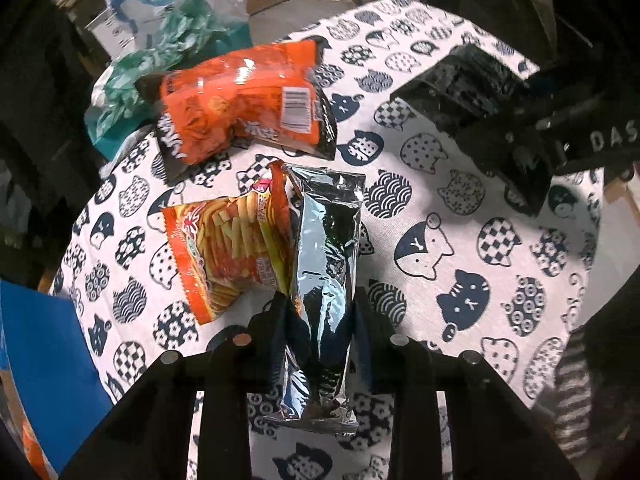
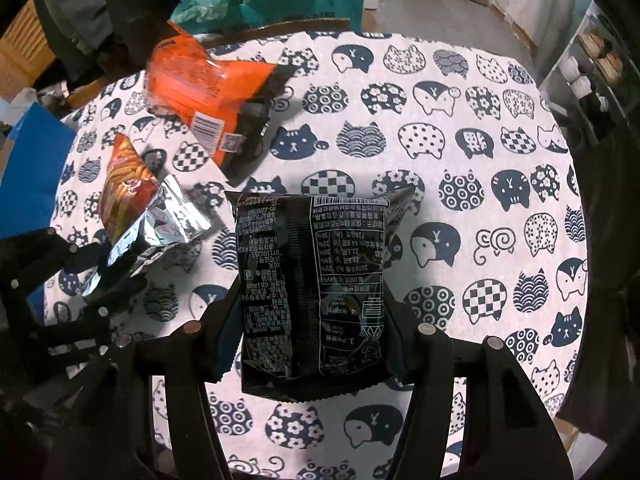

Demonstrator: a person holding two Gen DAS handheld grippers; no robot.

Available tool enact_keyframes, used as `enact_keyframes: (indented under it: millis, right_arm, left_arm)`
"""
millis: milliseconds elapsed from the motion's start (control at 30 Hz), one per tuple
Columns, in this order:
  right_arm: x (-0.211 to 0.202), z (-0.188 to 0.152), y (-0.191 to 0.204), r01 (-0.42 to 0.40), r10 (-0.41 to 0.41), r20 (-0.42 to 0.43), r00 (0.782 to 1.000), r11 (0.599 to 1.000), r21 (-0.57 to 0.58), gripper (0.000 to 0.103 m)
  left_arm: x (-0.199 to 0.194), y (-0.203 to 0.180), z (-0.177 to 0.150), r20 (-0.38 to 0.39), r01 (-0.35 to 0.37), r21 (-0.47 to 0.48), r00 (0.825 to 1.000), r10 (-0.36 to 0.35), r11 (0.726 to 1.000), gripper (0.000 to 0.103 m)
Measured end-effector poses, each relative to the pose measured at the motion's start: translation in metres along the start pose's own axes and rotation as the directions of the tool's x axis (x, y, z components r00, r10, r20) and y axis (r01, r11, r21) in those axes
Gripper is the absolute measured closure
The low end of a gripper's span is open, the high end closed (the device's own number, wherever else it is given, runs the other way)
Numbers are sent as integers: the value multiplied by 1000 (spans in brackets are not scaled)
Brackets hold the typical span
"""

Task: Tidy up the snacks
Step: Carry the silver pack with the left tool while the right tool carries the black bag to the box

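- Silver foil shows on the back of the orange-fronted snack packet (image 1: 324,264) that the left gripper (image 1: 318,320) holds; its jaws are drawn in narrow, pinching the packet across its middle. The packet's printed front (image 2: 124,184) faces away from the right gripper.
- Black, with white printed text, the snack bag (image 2: 312,288) sits between the jaws of the right gripper (image 2: 310,320), which stand at a middling width and press on its two sides.
- Both packets hang above the tabletop (image 2: 440,168), which is covered by a white cloth (image 1: 460,248) printed with navy cats.
- Orange with black ends, a third snack bag (image 1: 248,104) lies on the cloth at the far left edge, barcode up.
- Green crumpled plastic (image 1: 132,92) lies just beyond that bag, off the tabletop's edge.
- Blue, a flat-sided box (image 1: 44,360) stands beside the tabletop on the left.
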State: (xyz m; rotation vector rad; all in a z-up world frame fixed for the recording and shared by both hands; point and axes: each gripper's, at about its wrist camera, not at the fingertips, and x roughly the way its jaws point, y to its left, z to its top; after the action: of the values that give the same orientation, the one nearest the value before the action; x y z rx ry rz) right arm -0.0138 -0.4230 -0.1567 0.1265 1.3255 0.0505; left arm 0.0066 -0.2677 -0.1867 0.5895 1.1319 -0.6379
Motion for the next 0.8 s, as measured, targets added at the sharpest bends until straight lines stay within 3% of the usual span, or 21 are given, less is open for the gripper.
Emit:
enact_keyframes:
  millis: [267,800]
  right_arm:
    - [-20,2,13,-14,14,37,999,1000,-14,45]
    - [-44,15,63,-29,36,86,996,996,-81,45]
  left_arm:
    - [-29,24,-8,37,69,-93,997,-66,993,73]
    - [-80,67,-28,106,123,-236,989,-101,964,73]
